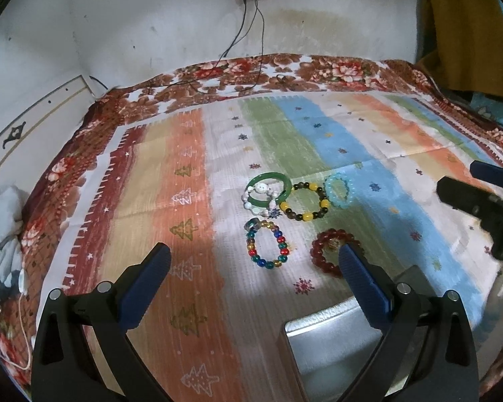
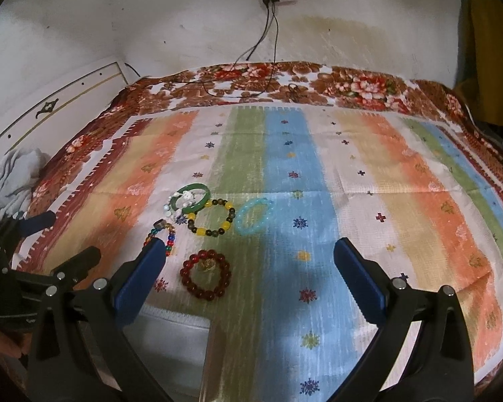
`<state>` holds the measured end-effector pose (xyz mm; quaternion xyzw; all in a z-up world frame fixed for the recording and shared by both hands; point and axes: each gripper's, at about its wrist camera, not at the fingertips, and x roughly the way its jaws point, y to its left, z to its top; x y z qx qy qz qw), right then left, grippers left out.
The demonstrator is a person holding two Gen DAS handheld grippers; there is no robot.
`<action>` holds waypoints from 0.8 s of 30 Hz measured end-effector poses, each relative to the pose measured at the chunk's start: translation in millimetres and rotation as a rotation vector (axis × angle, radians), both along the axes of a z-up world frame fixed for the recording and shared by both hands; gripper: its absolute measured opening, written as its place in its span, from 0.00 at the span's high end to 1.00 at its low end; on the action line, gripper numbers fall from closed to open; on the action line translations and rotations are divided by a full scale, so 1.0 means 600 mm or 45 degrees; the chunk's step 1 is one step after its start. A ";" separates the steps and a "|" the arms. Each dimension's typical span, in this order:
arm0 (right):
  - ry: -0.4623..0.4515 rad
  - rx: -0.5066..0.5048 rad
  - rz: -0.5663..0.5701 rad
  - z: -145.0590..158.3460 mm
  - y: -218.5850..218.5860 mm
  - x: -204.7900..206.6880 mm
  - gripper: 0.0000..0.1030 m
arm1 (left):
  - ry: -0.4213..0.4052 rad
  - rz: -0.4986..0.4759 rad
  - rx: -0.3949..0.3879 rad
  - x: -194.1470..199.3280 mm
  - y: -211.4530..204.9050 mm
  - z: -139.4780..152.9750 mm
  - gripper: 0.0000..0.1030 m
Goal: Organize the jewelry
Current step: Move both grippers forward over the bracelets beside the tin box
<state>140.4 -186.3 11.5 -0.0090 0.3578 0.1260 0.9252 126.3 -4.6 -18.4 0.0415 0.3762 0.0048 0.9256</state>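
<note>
Several bracelets lie in a cluster on the striped cloth (image 1: 191,201). A green bangle (image 1: 269,189) overlaps a white bead bracelet (image 1: 259,201). Beside them lie a dark-and-yellow bead bracelet (image 1: 304,201) and a pale blue one (image 1: 340,190). Nearer are a multicoloured bead bracelet (image 1: 267,245) and a dark red one (image 1: 330,251). My left gripper (image 1: 255,264) is open just short of these two, holding nothing. My right gripper (image 2: 249,261) is open over the cloth (image 2: 352,184), the red bracelet (image 2: 206,274) near its left finger. The blue bracelet (image 2: 254,216) lies ahead.
A silvery open box (image 1: 335,345) sits at the near edge under my left gripper, also the box (image 2: 171,335) low in the right wrist view. A floral blanket (image 1: 251,70) runs along the stained wall, with cables (image 1: 248,50) hanging from a socket. Crumpled white fabric (image 1: 0,234) lies at the left.
</note>
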 end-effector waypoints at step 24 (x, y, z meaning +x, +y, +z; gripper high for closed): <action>0.261 -0.049 -0.070 -0.061 -0.023 0.131 0.05 | 0.205 0.044 -0.058 0.105 0.042 -0.054 0.05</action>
